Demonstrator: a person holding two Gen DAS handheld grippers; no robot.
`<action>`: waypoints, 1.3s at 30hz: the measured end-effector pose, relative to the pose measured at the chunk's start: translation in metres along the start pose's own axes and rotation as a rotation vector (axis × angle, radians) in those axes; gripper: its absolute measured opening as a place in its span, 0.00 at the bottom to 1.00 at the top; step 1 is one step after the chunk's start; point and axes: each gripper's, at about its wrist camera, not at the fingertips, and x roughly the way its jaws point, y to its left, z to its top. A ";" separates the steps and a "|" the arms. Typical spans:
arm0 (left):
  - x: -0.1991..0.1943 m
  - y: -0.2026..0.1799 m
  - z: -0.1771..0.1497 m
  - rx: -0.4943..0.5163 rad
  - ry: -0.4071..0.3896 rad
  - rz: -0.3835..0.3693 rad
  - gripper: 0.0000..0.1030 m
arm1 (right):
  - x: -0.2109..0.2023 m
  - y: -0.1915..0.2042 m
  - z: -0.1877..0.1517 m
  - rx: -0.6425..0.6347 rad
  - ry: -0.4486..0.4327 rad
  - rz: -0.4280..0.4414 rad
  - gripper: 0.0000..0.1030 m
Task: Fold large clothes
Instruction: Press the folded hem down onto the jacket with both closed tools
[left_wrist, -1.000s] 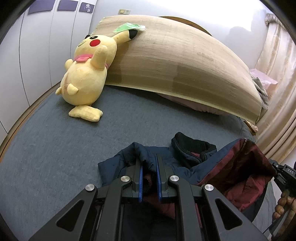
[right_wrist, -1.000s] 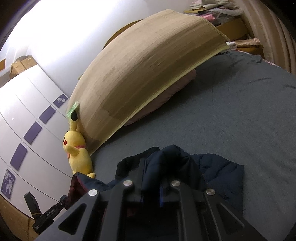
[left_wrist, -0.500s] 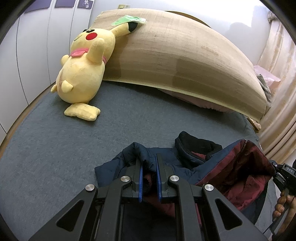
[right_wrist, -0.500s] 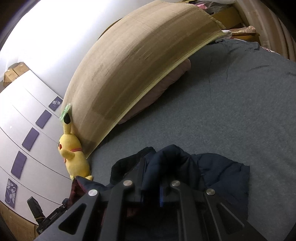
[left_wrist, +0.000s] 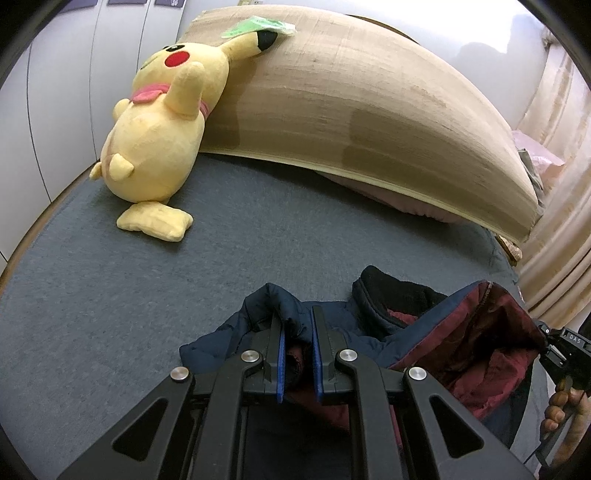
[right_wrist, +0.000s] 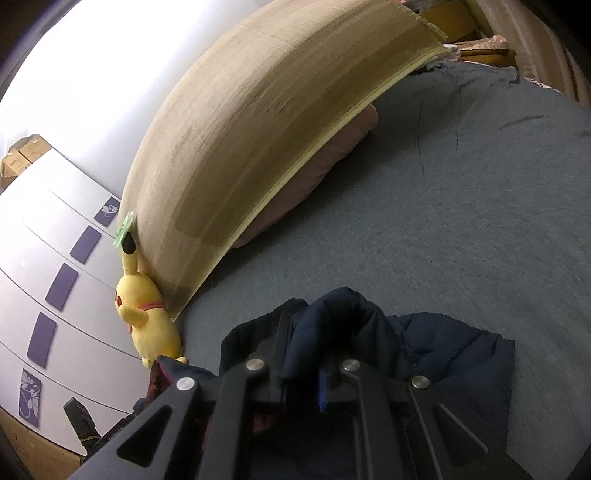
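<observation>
A navy padded jacket (left_wrist: 399, 314) with dark red lining (left_wrist: 476, 343) lies bunched on the grey bed (left_wrist: 110, 295). My left gripper (left_wrist: 298, 321) is shut on a fold of the jacket's navy edge, held just above the bed. My right gripper (right_wrist: 301, 332) is shut on another navy fold of the jacket (right_wrist: 443, 354); the cloth drapes over and hides its fingertips. The right gripper's body and the hand holding it show at the left wrist view's right edge (left_wrist: 565, 354). The jacket hangs between the two grippers with the lining showing.
A yellow Pikachu plush (left_wrist: 162, 122) leans on the rolled tan mat (left_wrist: 369, 103) at the head of the bed; it also shows in the right wrist view (right_wrist: 147, 314). A pink pillow (right_wrist: 314, 177) lies under the mat. White wardrobe doors (right_wrist: 55, 277) stand at left, curtains (left_wrist: 569, 221) at right.
Both grippers have carried the jacket forward over the bed toward the plush and mat, which appear nearer. Both grips are unchanged.
</observation>
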 end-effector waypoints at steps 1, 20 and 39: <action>0.002 0.000 0.001 -0.001 0.003 0.000 0.12 | 0.003 -0.001 0.002 0.005 0.004 -0.002 0.11; 0.032 -0.002 0.013 0.009 0.031 0.016 0.12 | 0.030 -0.011 0.017 0.042 0.018 -0.009 0.11; 0.069 0.002 0.011 0.027 0.068 0.048 0.12 | 0.064 -0.038 0.018 0.071 0.060 -0.064 0.11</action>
